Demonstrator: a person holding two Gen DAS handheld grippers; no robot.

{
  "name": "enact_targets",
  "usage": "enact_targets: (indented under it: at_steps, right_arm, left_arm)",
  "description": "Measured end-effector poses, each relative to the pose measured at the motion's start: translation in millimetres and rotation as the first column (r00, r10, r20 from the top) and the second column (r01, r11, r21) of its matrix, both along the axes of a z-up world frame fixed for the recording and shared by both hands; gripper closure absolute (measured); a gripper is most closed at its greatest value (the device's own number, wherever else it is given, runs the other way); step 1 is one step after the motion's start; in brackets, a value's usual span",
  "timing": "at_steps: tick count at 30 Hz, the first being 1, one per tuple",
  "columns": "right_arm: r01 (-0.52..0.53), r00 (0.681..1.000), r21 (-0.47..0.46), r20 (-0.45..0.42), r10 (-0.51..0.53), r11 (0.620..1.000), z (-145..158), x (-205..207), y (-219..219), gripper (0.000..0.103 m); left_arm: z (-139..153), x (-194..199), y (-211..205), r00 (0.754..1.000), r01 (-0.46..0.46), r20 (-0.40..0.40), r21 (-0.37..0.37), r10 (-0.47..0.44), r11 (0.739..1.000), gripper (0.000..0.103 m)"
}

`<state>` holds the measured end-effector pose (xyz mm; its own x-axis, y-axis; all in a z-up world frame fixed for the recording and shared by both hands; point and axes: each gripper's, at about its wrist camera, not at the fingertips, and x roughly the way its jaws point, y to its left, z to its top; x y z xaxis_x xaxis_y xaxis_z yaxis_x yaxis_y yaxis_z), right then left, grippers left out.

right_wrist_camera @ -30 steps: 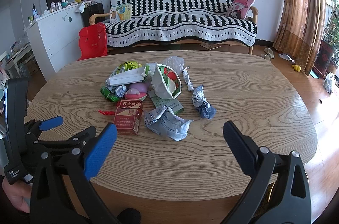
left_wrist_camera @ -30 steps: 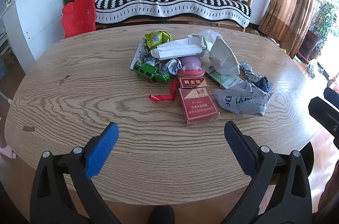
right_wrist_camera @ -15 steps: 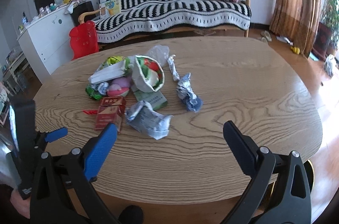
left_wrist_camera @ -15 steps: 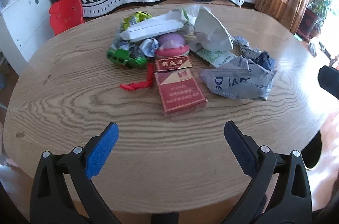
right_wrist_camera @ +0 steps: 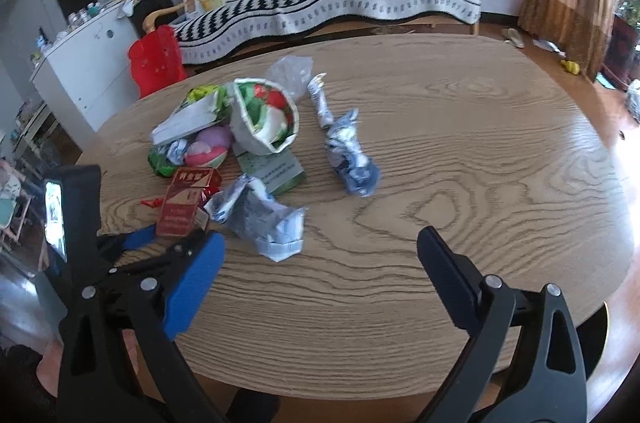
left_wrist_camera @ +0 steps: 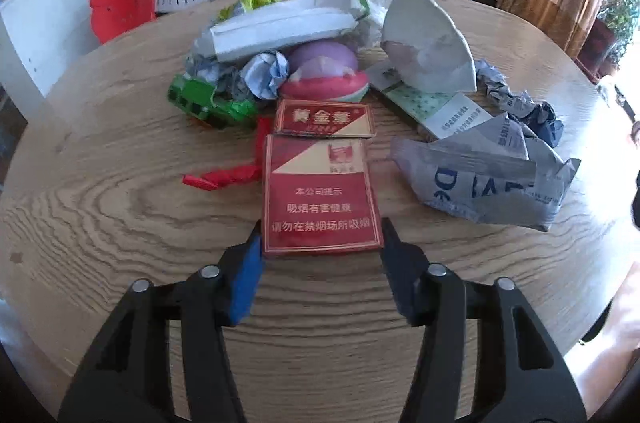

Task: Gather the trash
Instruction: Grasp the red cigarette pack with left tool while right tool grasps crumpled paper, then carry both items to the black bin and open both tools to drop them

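2 grippers are over your oval wood-grain table [left_wrist_camera: 120,223], so start at the left. Your left gripper [left_wrist_camera: 320,243] is closing around the near end of the flat red cardboard cigarette pack [left_wrist_camera: 320,199], which lies between the jaws at the front of the trash pile; the pads look right at its sides, though I cannot tell if they press yet. Its lid flap [left_wrist_camera: 325,118] is open, so a shallow pinch could let the pack slip, or squeezing hard could crush it. Further right, the crumpled grey printed plastic bag [right_wrist_camera: 260,219] sits beside the pack. Your right gripper [right_wrist_camera: 320,263] hangs spread wide and empty over bare table.
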<state>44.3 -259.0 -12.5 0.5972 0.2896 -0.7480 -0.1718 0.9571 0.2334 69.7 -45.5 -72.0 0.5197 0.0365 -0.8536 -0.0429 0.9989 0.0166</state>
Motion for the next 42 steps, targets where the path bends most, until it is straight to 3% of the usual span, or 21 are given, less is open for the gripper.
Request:
enact_targets:
  at_steps: [3,8,14,15,16,18,20,27,31,35,37,42]
  right_arm:
    - [-0.030,0.999,0.005,-0.019,0.030,1.000,-8,8,9,0.010]
    - [-0.065,0.996,0.014,-0.052,0.065,0.998,-24,26,28,0.010]
    - [-0.060,0.992,0.076,-0.107,0.068,0.995,-45,49,45,0.010]
    - [-0.052,0.991,0.094,-0.115,0.063,0.994,-47,53,46,0.015]
    - [-0.049,0.990,0.108,-0.123,0.063,0.993,-49,56,46,0.038]
    - [-0.055,0.987,0.159,-0.138,0.078,0.986,-49,57,45,0.063]
    - [-0.044,0.988,0.166,-0.140,0.067,0.985,-45,54,41,0.072]
    - [-0.062,0.996,0.202,-0.053,0.074,0.977,-10,15,8,0.076]
    - [0.001,0.999,0.217,0.036,-0.009,0.976,23,-23,-53,0.076]
    - [0.186,0.974,0.159,0.103,-0.204,0.970,37,-61,-138,0.076]
    - [0.304,0.941,0.086,0.126,-0.313,0.949,36,-82,-183,0.076]
    - [0.532,0.844,0.022,0.076,-0.532,0.847,9,-125,-287,0.076]
  left_arm:
    - [16,-14,10,1.000,-0.005,0.013,-0.040,0.005,0.999,0.049]
    - [46,-43,24,0.995,0.024,0.096,-0.037,-0.020,0.999,0.049]
    - [56,-38,38,0.995,0.001,0.102,-0.103,0.009,0.995,0.049]
    - [56,-36,38,0.995,0.000,0.099,-0.110,0.011,0.994,0.049]
    - [56,-38,39,0.995,0.001,0.098,-0.115,0.011,0.993,0.049]
    - [56,-38,37,0.995,0.008,0.098,-0.118,0.004,0.993,0.049]
    - [56,-39,36,0.995,0.016,0.103,-0.114,-0.005,0.993,0.049]
    - [64,-40,11,0.991,0.069,0.119,-0.131,-0.053,0.989,0.049]
    - [69,-42,-32,0.982,0.142,0.144,-0.141,-0.122,0.980,0.049]
    - [71,-49,-93,0.957,0.262,0.167,-0.164,-0.235,0.951,0.049]
    - [72,-57,-140,0.926,0.358,0.187,-0.171,-0.326,0.918,0.049]
    - [63,-88,-254,0.816,0.576,0.212,-0.209,-0.538,0.791,0.049]
